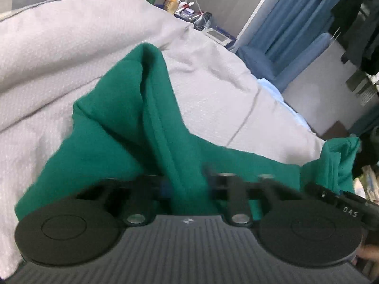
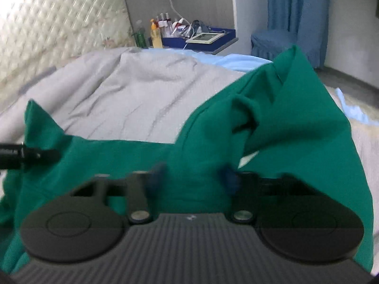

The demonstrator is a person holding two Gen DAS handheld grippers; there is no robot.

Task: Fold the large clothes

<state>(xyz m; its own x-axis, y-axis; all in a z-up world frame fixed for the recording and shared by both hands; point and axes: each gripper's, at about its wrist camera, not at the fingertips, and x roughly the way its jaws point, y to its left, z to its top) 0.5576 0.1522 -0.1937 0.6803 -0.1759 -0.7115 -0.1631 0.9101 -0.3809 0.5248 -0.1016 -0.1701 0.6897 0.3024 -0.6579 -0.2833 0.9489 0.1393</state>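
A large garment of plain green woven cloth (image 1: 132, 127) lies rumpled over a pale grey textured bedspread (image 1: 47, 54) that covers the bed, and both tools have hold of it along its near edge. The left gripper (image 1: 187, 184) is closed on a thick bunch of the green cloth, which rises from between its jaws into a peaked ridge. The right gripper (image 2: 191, 177) has its blue-padded jaws standing a little wider, clamped on a fatter wad of the same garment, whose far part stands up in a loose flap towards the blue curtain (image 2: 296, 7). In the right wrist view the tip of the other tool shows at the left edge, well apart along the same hem, with the cloth sagging between the two. The step in hand looks like the carry of a fold: the near edge is pinched at two points and lifted clear of the bedspread. The next move seems to call for both hands travelling together, keeping the edge taut and level, then laying it over the far part and letting go only once it lies flat.
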